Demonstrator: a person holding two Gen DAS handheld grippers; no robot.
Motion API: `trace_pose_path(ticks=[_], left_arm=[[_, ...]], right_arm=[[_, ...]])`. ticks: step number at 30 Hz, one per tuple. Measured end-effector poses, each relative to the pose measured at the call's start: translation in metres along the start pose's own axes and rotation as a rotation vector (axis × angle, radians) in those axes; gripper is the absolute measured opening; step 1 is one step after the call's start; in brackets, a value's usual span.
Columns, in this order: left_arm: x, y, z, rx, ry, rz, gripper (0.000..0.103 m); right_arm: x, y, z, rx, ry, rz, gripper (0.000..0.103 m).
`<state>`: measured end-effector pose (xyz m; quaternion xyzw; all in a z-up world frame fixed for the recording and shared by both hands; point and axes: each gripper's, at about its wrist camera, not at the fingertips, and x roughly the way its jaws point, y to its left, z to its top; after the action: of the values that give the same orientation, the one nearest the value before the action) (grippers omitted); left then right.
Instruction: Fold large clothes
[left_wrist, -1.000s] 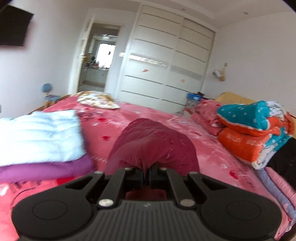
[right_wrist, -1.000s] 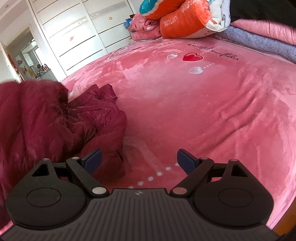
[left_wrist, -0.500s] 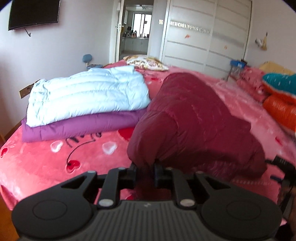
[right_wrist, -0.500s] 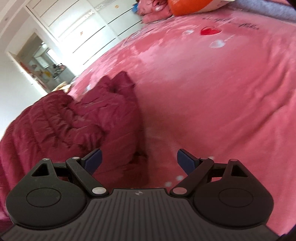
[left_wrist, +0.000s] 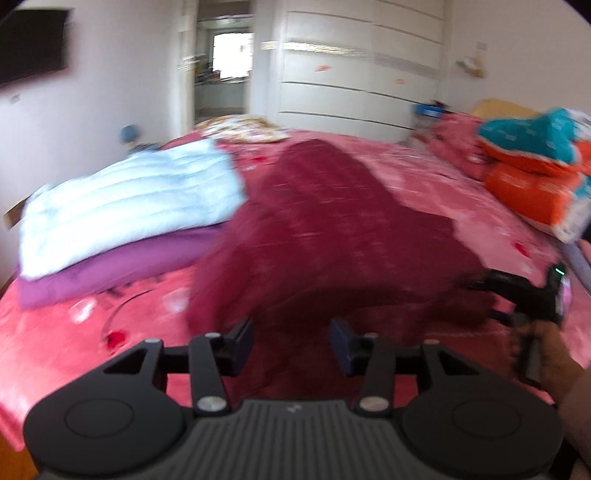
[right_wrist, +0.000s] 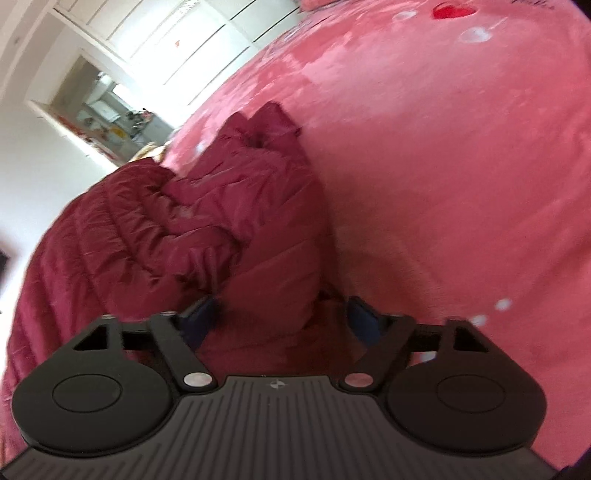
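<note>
A dark red quilted jacket (left_wrist: 332, 236) lies heaped on the pink bed blanket (left_wrist: 55, 332). My left gripper (left_wrist: 291, 343) sits low at the jacket's near edge. Its jaws are opening, with red fabric in the gap and neither pad pressing on it. The right gripper (right_wrist: 282, 321) is at the jacket's (right_wrist: 147, 236) other side, over a fold of its edge. Its jaws are closing, still wide, with that fold between them. In the blurred left wrist view the right gripper (left_wrist: 517, 299) shows at the far right, held by a hand (left_wrist: 546, 354).
A pale blue down jacket (left_wrist: 122, 199) lies folded on a purple one (left_wrist: 110, 266) at the bed's left. Orange and teal quilts (left_wrist: 535, 177) are stacked at the right. A patterned pillow (left_wrist: 243, 127), a white wardrobe (left_wrist: 354, 74) and a doorway are beyond.
My left jaws, shut on the red jacket before, have come apart and let it go as the gripper sank. The right gripper closed in on the jacket's edge and its jaws narrowed.
</note>
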<state>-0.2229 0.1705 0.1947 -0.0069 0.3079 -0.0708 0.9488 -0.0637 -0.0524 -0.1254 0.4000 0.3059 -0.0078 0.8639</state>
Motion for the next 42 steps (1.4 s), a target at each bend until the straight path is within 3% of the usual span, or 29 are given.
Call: trace_pose_path(ticks=[3, 5, 13, 20, 27, 30, 34, 42], left_arm=[[0.011, -0.029, -0.002, 0.098, -0.018, -0.059, 0.049], [0.022, -0.050, -0.005, 0.170, -0.027, -0.116, 0.050], [0.075, -0.123, -0.028, 0.386, -0.004, -0.272, 0.053], [0.117, -0.171, -0.051, 0.586, -0.112, -0.269, 0.058], [0.163, -0.182, -0.042, 0.558, -0.173, -0.205, 0.058], [0.185, -0.187, -0.035, 0.539, -0.180, -0.178, 0.058], [0.207, -0.196, -0.028, 0.536, -0.164, -0.184, 0.059], [0.221, -0.208, -0.026, 0.467, -0.131, -0.213, 0.065]], right_arm=[[-0.007, 0.001, 0.000, -0.010, 0.003, 0.039, 0.070], [-0.012, 0.000, 0.001, -0.005, -0.003, 0.078, 0.050], [-0.031, 0.006, 0.004, -0.001, 0.000, 0.223, 0.024], [-0.051, 0.028, 0.001, -0.058, 0.032, 0.435, 0.020], [-0.042, 0.048, 0.001, -0.123, 0.108, 0.550, 0.018], [-0.040, 0.049, 0.006, -0.122, 0.120, 0.558, 0.018], [-0.036, 0.050, 0.008, -0.126, 0.123, 0.504, 0.018], [-0.042, 0.050, -0.004, -0.133, 0.155, 0.493, 0.018]])
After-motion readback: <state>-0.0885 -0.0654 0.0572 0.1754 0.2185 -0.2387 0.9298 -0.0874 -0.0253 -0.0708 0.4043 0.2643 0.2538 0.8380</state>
